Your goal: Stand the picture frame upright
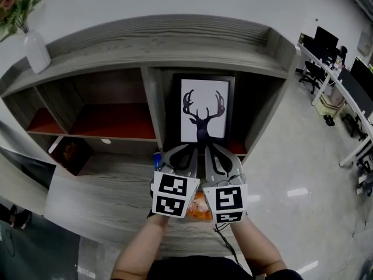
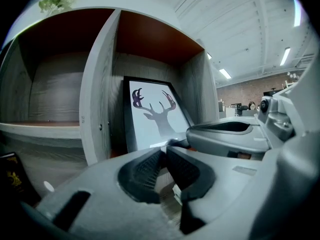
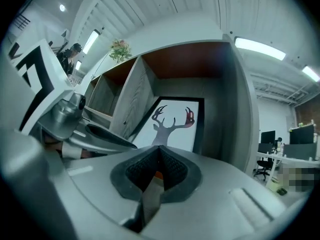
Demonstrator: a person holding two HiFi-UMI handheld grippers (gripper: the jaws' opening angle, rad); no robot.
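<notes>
Black picture frame [image 1: 204, 109], grey woodgrain shelf [image 1: 116, 45].
The frame borders a white sheet bearing a dark deer silhouette; the shelf's inner panels are red-brown; the vase [image 1: 36, 51] is white.

— What is sitting on top of the grey wood-grain shelf unit [image 1: 175, 39]?

— A white ceramic vase [image 1: 36, 51] is standing at its left end, and pale pink flowers with green leaves [image 1: 17, 2] are leaning out of it.

— Is anything lying inside?

— A dark patterned box [image 1: 73, 153] is resting in the lower left compartment.

— And off to the right?

— Long white office desks [image 1: 335, 77] are carrying black flat monitors [image 1: 324, 41], a black swivel chair [image 1: 309, 73] is standing beside them, and the glossy pale grey floor [image 1: 285, 168] is reflecting light. Long strip ceiling lights [image 3: 260, 48] are glowing overhead.
</notes>
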